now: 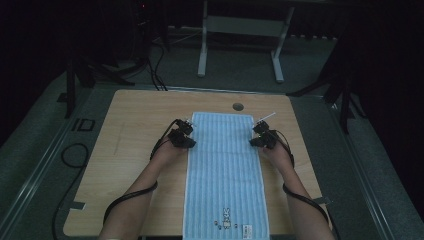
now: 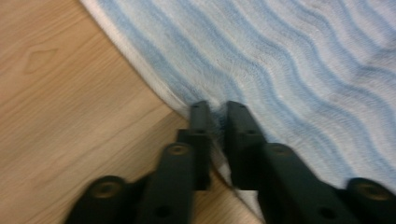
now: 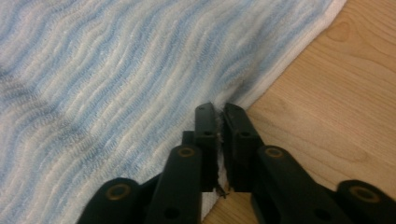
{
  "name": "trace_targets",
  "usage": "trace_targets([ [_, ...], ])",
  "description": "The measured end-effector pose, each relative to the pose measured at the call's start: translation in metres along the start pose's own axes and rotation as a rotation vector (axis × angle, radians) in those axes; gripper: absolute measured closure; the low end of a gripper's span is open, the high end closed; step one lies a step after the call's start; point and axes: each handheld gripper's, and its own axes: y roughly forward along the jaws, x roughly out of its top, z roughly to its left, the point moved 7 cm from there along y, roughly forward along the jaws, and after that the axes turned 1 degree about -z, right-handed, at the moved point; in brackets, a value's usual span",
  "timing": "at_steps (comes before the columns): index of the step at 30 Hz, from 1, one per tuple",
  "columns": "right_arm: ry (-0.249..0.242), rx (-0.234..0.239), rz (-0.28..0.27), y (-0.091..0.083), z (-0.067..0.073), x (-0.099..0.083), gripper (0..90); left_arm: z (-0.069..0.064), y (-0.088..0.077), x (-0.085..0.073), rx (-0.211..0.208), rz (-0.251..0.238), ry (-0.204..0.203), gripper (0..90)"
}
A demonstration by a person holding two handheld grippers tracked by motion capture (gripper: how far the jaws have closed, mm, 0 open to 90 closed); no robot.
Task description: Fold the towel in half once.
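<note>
A long light-blue striped towel (image 1: 225, 170) lies flat along the middle of the wooden table (image 1: 135, 115), a small rabbit print near its close end. My left gripper (image 1: 189, 143) sits at the towel's left edge, in its far half. In the left gripper view the jaws are pinched on the white hem of the towel (image 2: 280, 60), and my left gripper (image 2: 218, 108) is shut on it. My right gripper (image 1: 253, 142) sits at the opposite right edge. In the right gripper view the towel (image 3: 116, 79) has its edge caught between the jaws, with my right gripper (image 3: 219, 108) shut on it.
A round cable hole (image 1: 238, 106) lies in the table just beyond the towel's far end. A thin white stick (image 1: 266, 117) lies by the far right corner of the towel. Cables trail over the floor to the left, and a white frame (image 1: 240, 30) stands behind the table.
</note>
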Motion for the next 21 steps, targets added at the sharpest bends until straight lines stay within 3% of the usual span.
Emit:
trace_targets([
  [3, 0.008, 0.003, -0.019, -0.005, -0.001, 0.002, 87.4, -0.002, -0.009, 0.005, -0.014, -0.053, -0.022, 87.1],
  [9, 0.003, 0.019, -0.076, -0.028, -0.002, 0.007, 87.4, -0.005, -0.034, 0.012, -0.012, -0.116, -0.019, 87.3],
  [11, -0.015, 0.042, -0.127, -0.048, 0.004, 0.009, 87.4, -0.008, -0.049, 0.01, -0.01, -0.14, -0.027, 87.2],
  [14, -0.03, 0.06, -0.147, -0.06, 0.01, 0.006, 87.4, -0.012, -0.058, 0.006, 0.009, -0.15, 0.001, 87.2],
  [16, -0.05, 0.077, -0.179, -0.076, 0.019, 0.0, 87.3, -0.02, -0.07, -0.001, 0.018, -0.16, 0.009, 87.2],
  [19, -0.089, 0.082, -0.185, -0.085, 0.033, -0.013, 87.3, -0.036, -0.083, -0.015, 0.011, -0.171, 0.039, 87.1],
  [21, -0.122, 0.09, -0.173, -0.087, 0.043, -0.025, 87.3, -0.046, -0.089, -0.028, -0.025, -0.161, 0.052, 87.0],
])
